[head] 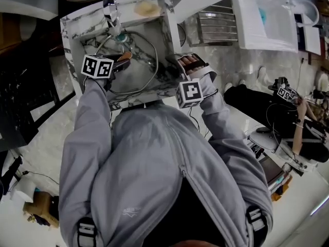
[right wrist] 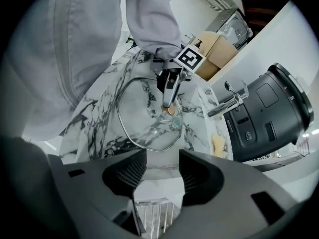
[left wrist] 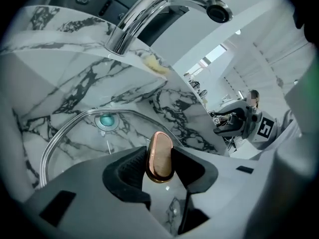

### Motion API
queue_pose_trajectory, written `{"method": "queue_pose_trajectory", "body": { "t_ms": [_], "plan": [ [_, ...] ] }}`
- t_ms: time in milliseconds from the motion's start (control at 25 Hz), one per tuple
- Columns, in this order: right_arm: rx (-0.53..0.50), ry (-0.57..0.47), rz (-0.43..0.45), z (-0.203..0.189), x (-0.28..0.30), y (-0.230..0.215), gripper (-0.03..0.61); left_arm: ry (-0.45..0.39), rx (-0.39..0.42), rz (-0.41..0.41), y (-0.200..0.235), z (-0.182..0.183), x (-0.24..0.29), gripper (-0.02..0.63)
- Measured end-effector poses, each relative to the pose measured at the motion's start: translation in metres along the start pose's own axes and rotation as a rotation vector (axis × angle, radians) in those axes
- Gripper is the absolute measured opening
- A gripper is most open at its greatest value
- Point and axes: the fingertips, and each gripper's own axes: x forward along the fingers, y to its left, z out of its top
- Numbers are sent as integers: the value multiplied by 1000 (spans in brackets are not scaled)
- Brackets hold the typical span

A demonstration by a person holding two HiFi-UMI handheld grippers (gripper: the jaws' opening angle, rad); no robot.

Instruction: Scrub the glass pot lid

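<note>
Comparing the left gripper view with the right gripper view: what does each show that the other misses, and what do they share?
Left gripper view only: a close look at the left gripper with its pads pressed on either side of the lid's copper knob.

Right gripper view only: a black appliance, a cardboard box, the person's grey sleeve, and the right gripper with its jaws apart and nothing between them.

Both: the glass lid in the marbled sink, the faucet, the yellow sponge on the sink's edge, and the other gripper.
</note>
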Motion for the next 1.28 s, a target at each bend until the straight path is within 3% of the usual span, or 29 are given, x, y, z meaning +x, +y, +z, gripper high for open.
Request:
{"method": "queue_pose_trajectory", "body": {
  "t_ms": [200,600,960,1200,1280],
  "plan": [
    [60,8,4,2,0,2,190,14,88,73,-2,2,16,183],
    [189,3,-74,-5,-2,-29,190,-27,113,91,-6,3,41,183],
    [397,-70,-131,2,12,-100,190,-56,67,123,6,-3,45,183],
    [420,-45,-129,-1,52,-155,190,-105,98,130,9,3,46,183],
    [406,-16,-111,-2,72,-171,190,-145,103,157,14,10,40,241]
  ]
}}
